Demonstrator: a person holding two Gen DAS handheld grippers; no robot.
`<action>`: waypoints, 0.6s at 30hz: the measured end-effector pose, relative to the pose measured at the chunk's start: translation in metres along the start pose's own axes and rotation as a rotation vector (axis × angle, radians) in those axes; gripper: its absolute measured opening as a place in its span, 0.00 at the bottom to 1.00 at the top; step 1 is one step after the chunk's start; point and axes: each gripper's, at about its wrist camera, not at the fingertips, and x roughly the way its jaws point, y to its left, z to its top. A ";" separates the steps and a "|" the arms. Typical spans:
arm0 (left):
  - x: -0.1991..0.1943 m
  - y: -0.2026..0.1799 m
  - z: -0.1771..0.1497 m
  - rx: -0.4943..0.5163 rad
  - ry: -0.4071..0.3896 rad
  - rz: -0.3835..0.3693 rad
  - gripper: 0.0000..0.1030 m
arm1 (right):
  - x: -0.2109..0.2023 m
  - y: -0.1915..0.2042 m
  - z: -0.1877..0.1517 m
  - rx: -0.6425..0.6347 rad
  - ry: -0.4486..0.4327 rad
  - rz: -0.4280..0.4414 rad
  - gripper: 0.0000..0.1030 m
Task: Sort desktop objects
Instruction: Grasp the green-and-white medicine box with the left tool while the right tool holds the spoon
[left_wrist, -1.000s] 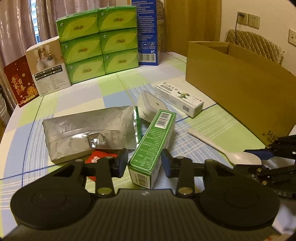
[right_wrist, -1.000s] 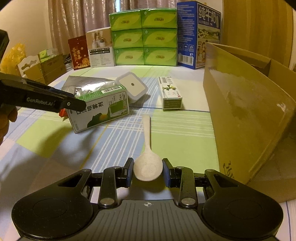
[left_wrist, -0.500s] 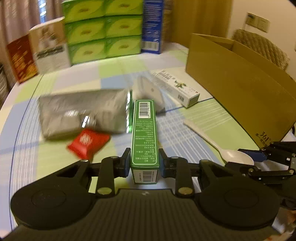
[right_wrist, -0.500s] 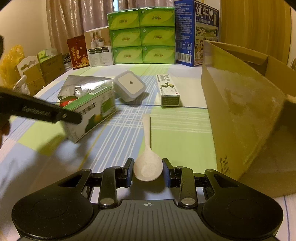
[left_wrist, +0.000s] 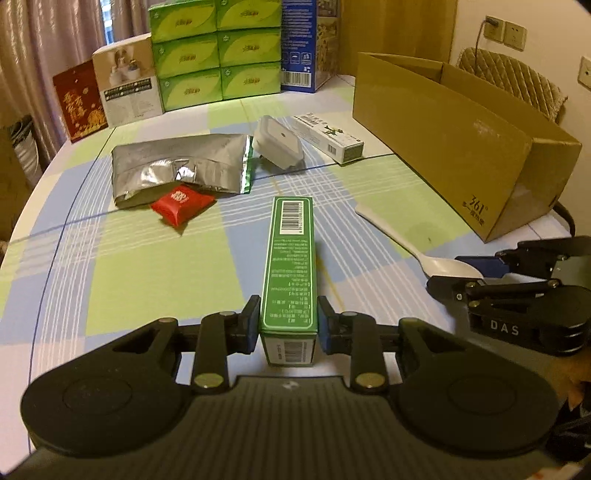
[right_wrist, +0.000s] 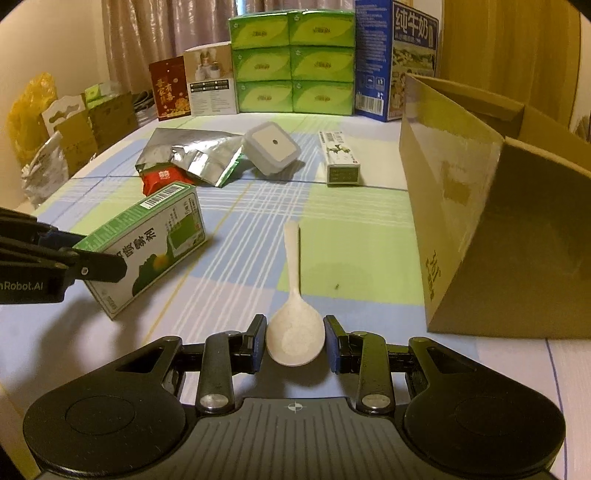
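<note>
since a second ago: green box clamped in left gripper jaws, lifted off bench. right gripper jaws apart around white spoon bowl. next: keep box level, carry to cardboard box.

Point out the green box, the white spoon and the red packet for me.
green box (left_wrist: 290, 264), left wrist view, on its top face.
white spoon (right_wrist: 295, 334), right wrist view, on its bowl.
red packet (left_wrist: 181, 201), left wrist view, on its middle.

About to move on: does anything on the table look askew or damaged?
The silver foil pouch lies crumpled and torn open, its edge over the red packet. The white square device sits tilted, propped on one edge.
</note>
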 end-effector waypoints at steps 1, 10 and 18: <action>0.002 0.001 0.001 -0.005 0.000 0.000 0.27 | 0.001 0.000 0.000 0.000 -0.003 -0.001 0.29; 0.013 0.001 0.005 -0.014 0.003 -0.018 0.33 | 0.006 -0.002 0.000 -0.014 -0.021 -0.021 0.33; 0.022 0.000 0.013 0.019 -0.001 -0.014 0.33 | 0.008 -0.003 0.004 -0.005 -0.010 -0.025 0.32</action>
